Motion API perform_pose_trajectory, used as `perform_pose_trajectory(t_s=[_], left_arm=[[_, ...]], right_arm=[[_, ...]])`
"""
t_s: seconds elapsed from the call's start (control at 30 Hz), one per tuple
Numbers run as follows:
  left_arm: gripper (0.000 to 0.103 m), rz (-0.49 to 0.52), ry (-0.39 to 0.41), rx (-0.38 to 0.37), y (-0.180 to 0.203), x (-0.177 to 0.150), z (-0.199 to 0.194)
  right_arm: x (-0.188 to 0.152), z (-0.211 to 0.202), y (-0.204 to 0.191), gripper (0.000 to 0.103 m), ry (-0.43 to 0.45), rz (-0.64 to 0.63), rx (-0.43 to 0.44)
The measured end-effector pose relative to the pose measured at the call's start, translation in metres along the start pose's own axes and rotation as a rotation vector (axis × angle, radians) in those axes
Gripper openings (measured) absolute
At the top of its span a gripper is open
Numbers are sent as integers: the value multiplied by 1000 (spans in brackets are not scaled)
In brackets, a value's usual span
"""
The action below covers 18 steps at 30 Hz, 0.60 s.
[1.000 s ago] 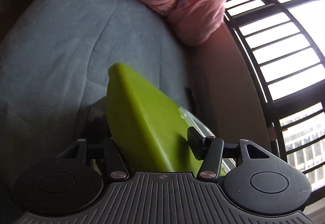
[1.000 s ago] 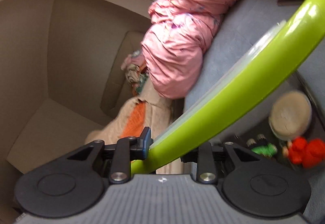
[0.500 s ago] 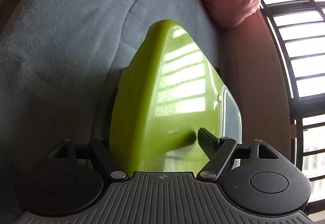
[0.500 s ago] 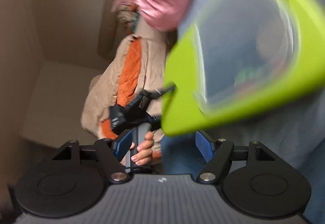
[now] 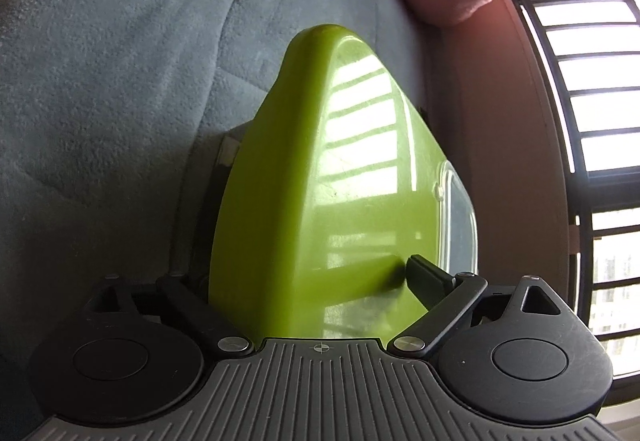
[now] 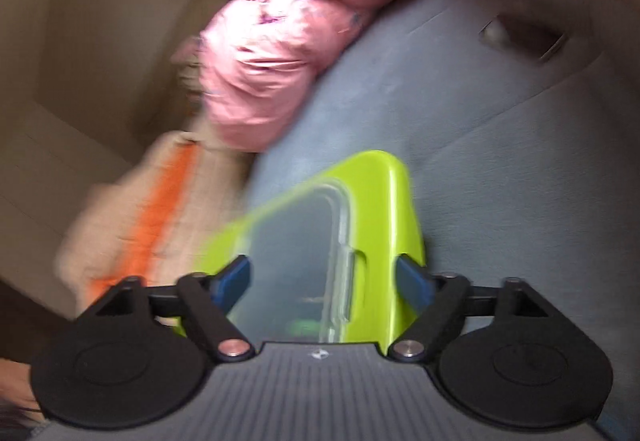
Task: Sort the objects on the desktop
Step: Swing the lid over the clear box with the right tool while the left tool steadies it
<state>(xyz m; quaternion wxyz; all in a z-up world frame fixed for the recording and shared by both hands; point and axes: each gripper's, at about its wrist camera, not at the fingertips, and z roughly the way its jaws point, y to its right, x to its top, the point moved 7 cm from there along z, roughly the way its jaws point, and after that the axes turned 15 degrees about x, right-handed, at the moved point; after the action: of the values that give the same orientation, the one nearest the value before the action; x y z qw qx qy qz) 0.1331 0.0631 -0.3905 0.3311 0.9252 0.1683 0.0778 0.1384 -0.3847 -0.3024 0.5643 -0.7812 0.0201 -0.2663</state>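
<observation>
Left wrist view: my left gripper point(image 5: 316, 273) is clenched on the green lid point(image 5: 320, 177), now lowered flat at 12 o'clock over the grey blanket point(image 5: 120, 61). Right wrist view: my right gripper point(image 6: 324, 281), released half a second ago, straddles the lid's edge, fingers point(image 6: 414, 283) spread. Closing the box comes next, I judge. Pink bedding point(image 6: 288, 53) lies beyond.

My left gripper point(image 5: 312, 277) has black arms, silver pivot screws, round black discs and a ribbed grey body with a small crosshair mark, while my right gripper point(image 6: 324, 277) matches but wears blue finger pads point(image 6: 414, 283).
</observation>
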Motion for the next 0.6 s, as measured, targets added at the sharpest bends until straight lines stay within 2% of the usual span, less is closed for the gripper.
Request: perform_pose_trajectory(t_s=[0.03, 0.1, 0.13, 0.2, 0.23, 0.3, 0.53, 0.6], left_arm=[[94, -8, -7, -9, -2, 2, 2], [94, -24, -21, -28, -3, 6, 5], [94, -23, -31, -38, -4, 7, 8], [95, 3, -48, -46, -2, 8, 12], [95, 17, -52, -50, -1, 9, 14], [96, 40, -64, -61, 2, 11, 17], [98, 61, -83, -132, 4, 21, 15], [99, 35, -71, -142, -1, 28, 15]], right_arm=[[5, -2, 9, 87, -3, 19, 11], [14, -10, 29, 86, 19, 45, -21], [14, -12, 38, 86, 14, 62, -10], [7, -7, 47, 88, -33, 94, 67], [0, -2, 46, 90, -68, 101, 113], [-10, 12, 43, 95, -123, 81, 144], [-16, 57, 50, 94, -202, 159, 257], [-14, 68, 58, 93, -216, 179, 242]])
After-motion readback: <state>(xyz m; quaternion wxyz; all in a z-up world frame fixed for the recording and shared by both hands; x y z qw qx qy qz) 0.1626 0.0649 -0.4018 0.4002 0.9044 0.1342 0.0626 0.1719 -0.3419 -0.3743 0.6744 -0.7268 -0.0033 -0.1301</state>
